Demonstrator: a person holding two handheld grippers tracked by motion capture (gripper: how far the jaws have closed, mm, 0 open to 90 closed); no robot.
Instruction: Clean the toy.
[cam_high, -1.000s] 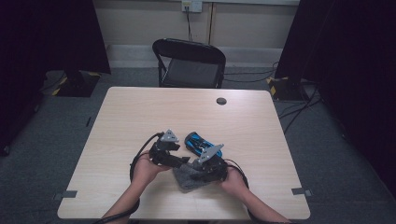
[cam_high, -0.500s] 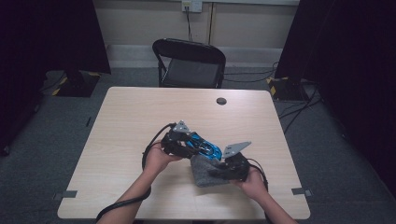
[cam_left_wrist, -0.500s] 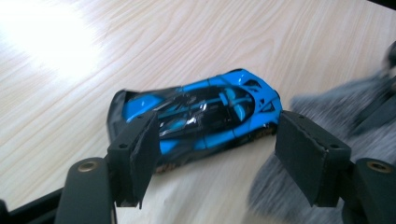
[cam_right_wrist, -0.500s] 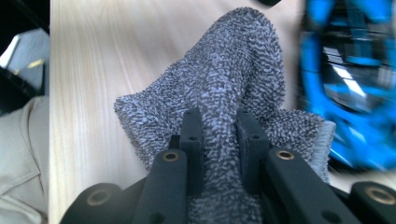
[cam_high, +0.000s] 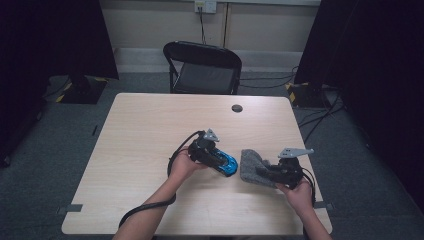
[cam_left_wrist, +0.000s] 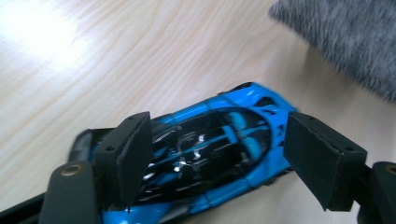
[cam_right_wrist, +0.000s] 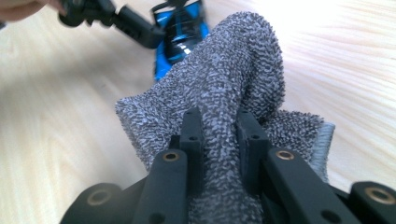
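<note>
In the high view my left gripper (cam_high: 212, 152) sits just left of centre on the table (cam_high: 150, 130), over the blue toy car (cam_high: 225, 164), whose near end my hand covers. In the left gripper view the car (cam_left_wrist: 219, 149) lies between my fingers (cam_left_wrist: 133, 154), its tail cut off by the bottom edge. My fingers have just been spreading; the right one stands clear of the body, while the left one overlaps the car's side, and I cannot tell whether it touches.

My right gripper (cam_high: 280, 172) is lower right of centre, pinching the grey towel (cam_high: 252, 167). In the right gripper view my fingers (cam_right_wrist: 191, 135) are pressed onto a ridge of the towel (cam_right_wrist: 224, 79), which rises and hides most of the car (cam_right_wrist: 180, 37) in the upper middle. The car and towel look just beside each other, edges blurred.
</note>
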